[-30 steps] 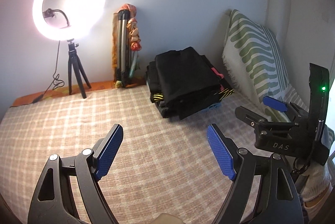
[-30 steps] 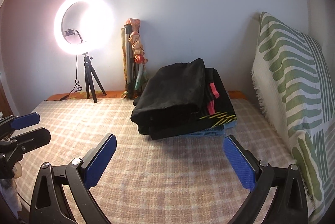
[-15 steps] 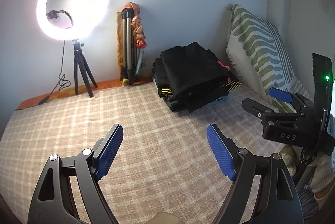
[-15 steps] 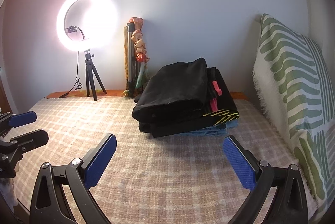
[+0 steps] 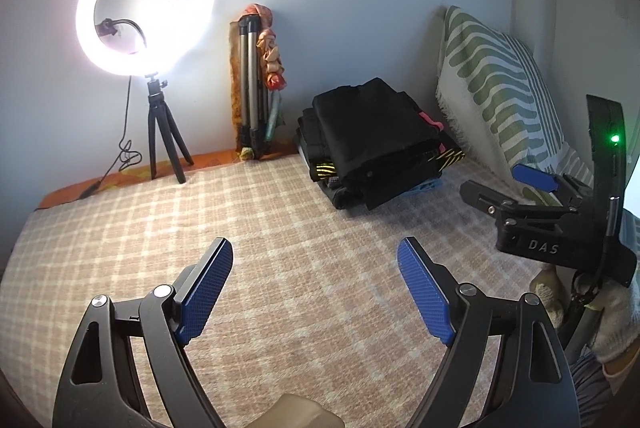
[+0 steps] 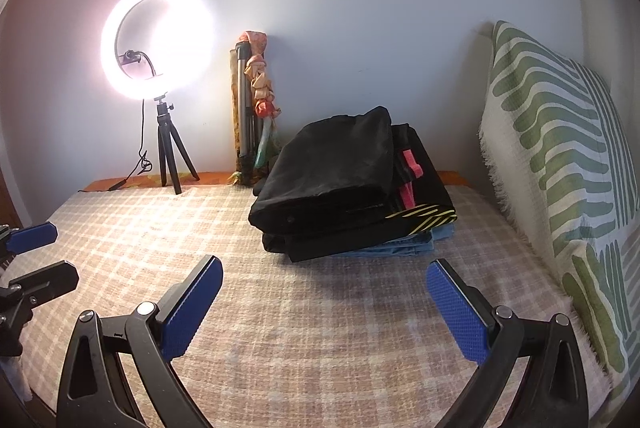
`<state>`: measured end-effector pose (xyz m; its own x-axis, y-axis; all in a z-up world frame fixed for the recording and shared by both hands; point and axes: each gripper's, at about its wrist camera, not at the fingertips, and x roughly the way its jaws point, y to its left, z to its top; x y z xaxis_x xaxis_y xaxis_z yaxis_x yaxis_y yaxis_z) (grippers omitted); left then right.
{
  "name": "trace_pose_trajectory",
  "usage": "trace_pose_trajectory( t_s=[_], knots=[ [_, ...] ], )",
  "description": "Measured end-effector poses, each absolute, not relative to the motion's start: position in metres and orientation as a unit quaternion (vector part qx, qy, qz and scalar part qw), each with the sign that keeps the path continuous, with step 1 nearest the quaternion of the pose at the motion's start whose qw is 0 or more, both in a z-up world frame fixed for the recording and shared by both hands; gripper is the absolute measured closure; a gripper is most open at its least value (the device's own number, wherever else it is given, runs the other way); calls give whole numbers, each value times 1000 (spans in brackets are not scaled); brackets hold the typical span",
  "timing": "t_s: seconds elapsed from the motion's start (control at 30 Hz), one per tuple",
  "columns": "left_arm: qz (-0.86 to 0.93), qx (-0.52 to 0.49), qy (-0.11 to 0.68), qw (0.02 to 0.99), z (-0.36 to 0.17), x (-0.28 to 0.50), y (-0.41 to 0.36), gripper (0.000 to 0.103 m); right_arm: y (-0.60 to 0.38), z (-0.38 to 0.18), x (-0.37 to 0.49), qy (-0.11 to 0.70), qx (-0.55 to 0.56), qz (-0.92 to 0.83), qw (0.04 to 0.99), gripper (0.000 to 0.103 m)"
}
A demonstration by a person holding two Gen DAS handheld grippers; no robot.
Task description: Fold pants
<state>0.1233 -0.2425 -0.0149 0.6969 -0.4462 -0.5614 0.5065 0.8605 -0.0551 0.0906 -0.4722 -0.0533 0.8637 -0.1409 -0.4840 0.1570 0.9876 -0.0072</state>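
Your left gripper [image 5: 316, 288] jaws are opening, nothing between the blue pads, just the checked bedspread [image 5: 280, 228] below; your right gripper [image 6: 324, 308] is spread wide and empty too. Farther out, the folded pants [image 6: 332, 168] sit on top of a stack of dark clothes near the wall, just left of the green-striped pillow [image 6: 560, 148], well apart from both grippers. Ring light [image 6: 158, 40] and folded tripod [image 6: 246, 108] stand at the back.
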Motion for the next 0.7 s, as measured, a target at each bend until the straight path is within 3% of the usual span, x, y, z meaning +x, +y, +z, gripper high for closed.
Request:
trace_pose_trajectory(
  t_s=[0.7],
  knots=[
    [-256,53,290,921,-11,119,-241,18,-467,-57,92,256,23,-73,964,0]
  ],
)
